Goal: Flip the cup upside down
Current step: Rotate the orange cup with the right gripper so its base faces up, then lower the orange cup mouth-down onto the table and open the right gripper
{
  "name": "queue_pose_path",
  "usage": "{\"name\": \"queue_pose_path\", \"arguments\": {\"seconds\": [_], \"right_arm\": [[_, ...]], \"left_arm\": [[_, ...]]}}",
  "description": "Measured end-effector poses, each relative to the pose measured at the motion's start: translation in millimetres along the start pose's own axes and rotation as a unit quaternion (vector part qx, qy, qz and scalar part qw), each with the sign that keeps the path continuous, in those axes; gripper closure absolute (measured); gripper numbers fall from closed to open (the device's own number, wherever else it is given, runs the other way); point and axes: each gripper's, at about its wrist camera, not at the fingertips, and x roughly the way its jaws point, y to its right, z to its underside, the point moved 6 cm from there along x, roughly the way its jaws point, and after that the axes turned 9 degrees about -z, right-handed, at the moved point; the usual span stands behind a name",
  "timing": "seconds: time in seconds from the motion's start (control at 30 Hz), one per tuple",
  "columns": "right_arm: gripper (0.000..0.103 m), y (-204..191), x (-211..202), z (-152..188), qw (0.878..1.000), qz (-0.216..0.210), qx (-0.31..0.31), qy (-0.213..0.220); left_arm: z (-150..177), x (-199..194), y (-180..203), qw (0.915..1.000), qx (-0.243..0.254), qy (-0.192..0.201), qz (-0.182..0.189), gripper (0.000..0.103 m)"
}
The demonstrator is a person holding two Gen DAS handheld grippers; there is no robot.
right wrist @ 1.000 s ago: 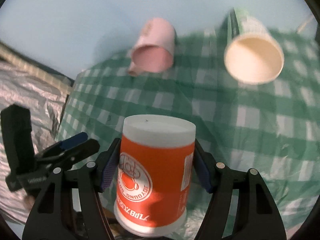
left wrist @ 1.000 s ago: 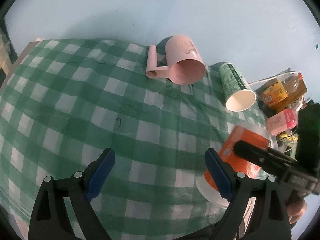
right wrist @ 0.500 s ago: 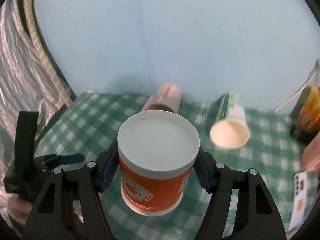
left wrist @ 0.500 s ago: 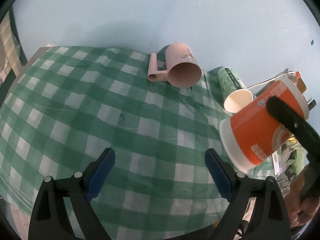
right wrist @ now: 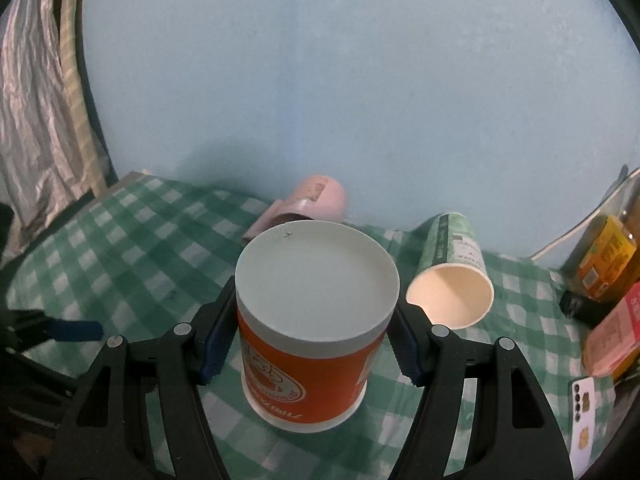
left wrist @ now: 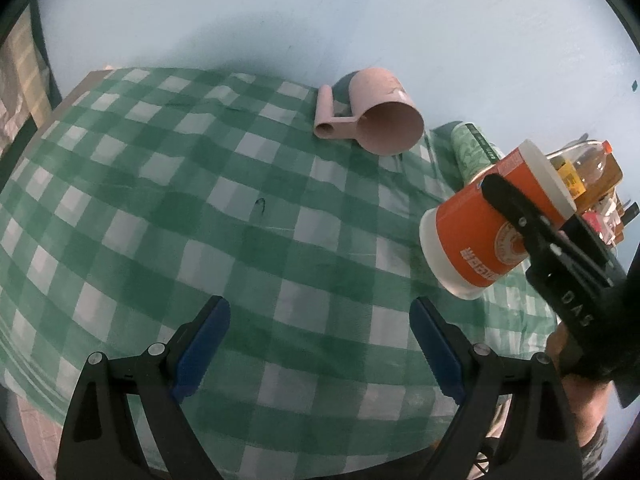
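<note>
My right gripper (right wrist: 312, 336) is shut on an orange paper cup (right wrist: 312, 344) with white bands, holding it inverted: its flat white bottom faces up, its mouth down toward the green checked cloth (right wrist: 120, 248). In the left wrist view the orange cup (left wrist: 492, 224) hangs tilted above the cloth at the right, clamped by the right gripper (left wrist: 520, 216). My left gripper (left wrist: 316, 344) is open and empty over the cloth's near side.
A pink mug (left wrist: 376, 120) lies on its side at the back; it also shows in the right wrist view (right wrist: 312, 200). A green paper cup (right wrist: 452, 276) lies on its side beside it. Bottles and packets (right wrist: 604, 264) stand at the right. A phone (right wrist: 584, 400) lies near the right edge.
The right gripper has lifted the orange cup off the cloth and tilted it; it now hangs lower and more level than half a second ago. The left gripper stayed open, drifting slightly.
</note>
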Motion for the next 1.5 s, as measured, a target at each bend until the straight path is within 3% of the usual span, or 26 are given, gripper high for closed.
{"name": "queue_pose_path", "arguments": {"seconds": [0.33,0.53,0.73,0.97,1.13,1.33,1.5], "right_arm": [[0.034,-1,11,18,1.000,0.008,-0.018,0.005],[0.034,0,10,24,1.000,-0.005,0.003,-0.001],[0.025,0,-5,18,0.999,-0.025,0.026,0.002],[0.015,0,-39,1,0.997,-0.052,0.051,0.018],[0.015,8,-67,-7,0.995,-0.059,0.070,0.036],[0.014,20,-88,-8,0.995,-0.041,0.089,0.030],[0.013,26,-108,-4,0.994,-0.018,0.100,0.044]], "left_arm": [[3,3,2,1.0000,0.006,0.000,-0.006,0.010],[4,0,1,0.9999,0.001,0.004,-0.009,0.011],[3,-14,4,0.9996,0.004,0.025,-0.011,0.010],[2,-50,17,0.9967,0.024,0.074,-0.019,0.010],[6,-80,23,0.9913,0.036,0.123,-0.027,0.002],[7,-119,28,0.9779,0.045,0.197,-0.053,0.001],[8,-144,36,0.9616,0.042,0.262,-0.072,0.001]]}}
